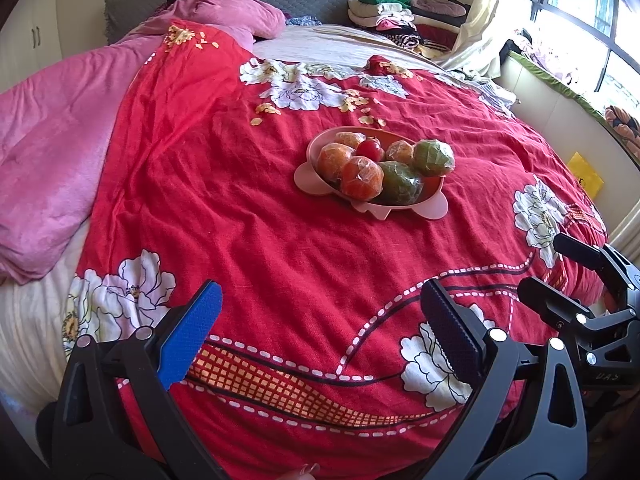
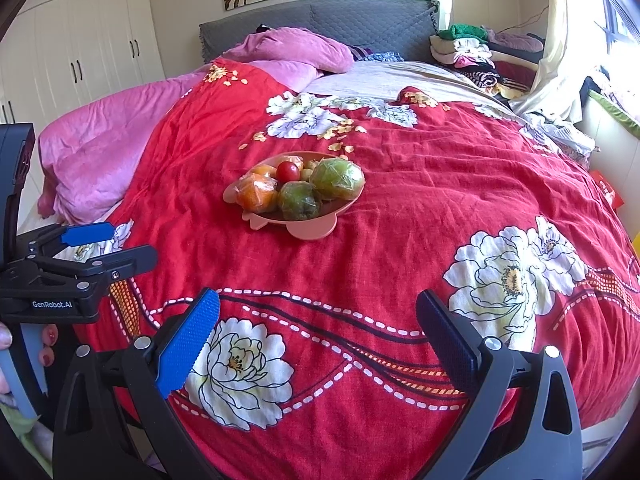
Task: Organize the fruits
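Observation:
A pink plate (image 1: 308, 184) (image 2: 312, 230) sits mid-bed on the red floral bedspread. It holds several plastic-wrapped oranges (image 1: 361, 178) (image 2: 256, 196), two wrapped green fruits (image 1: 434, 158) (image 2: 337, 179) and a small red tomato (image 1: 369, 149) (image 2: 288, 171). My left gripper (image 1: 320, 300) is open and empty, well short of the plate; it also shows at the left of the right wrist view (image 2: 116, 244). My right gripper (image 2: 318, 308) is open and empty, also short of the plate; it shows at the right of the left wrist view (image 1: 548, 268).
The red bedspread (image 1: 240, 220) covers most of the bed. A pink blanket (image 1: 52, 140) (image 2: 108, 152) lies along the left. Folded clothes (image 1: 392, 12) (image 2: 468, 52) are stacked at the far right by the headboard. Wardrobes (image 2: 80, 48) stand left; a window ledge (image 1: 560, 92) runs right.

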A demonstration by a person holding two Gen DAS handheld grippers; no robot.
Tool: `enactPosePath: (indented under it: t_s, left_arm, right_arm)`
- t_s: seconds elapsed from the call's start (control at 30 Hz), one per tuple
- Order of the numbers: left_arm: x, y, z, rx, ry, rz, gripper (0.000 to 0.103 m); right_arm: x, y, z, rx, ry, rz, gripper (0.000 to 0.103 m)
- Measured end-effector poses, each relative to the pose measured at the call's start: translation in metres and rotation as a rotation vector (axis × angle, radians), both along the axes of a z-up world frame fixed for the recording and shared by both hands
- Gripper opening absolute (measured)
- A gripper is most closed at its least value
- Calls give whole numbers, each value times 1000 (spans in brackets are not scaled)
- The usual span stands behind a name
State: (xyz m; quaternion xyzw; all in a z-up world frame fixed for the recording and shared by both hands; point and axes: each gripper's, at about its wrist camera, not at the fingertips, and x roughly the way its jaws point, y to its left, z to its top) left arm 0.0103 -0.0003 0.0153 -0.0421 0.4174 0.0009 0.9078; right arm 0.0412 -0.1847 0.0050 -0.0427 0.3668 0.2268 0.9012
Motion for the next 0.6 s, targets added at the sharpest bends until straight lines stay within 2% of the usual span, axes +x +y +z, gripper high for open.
enactPosePath:
  t_s: [0.6]
  left_arm:
    - [-1, 2, 0, 16, 4, 5, 93]
  right_arm:
    - [1, -1, -1, -3, 2, -9, 98]
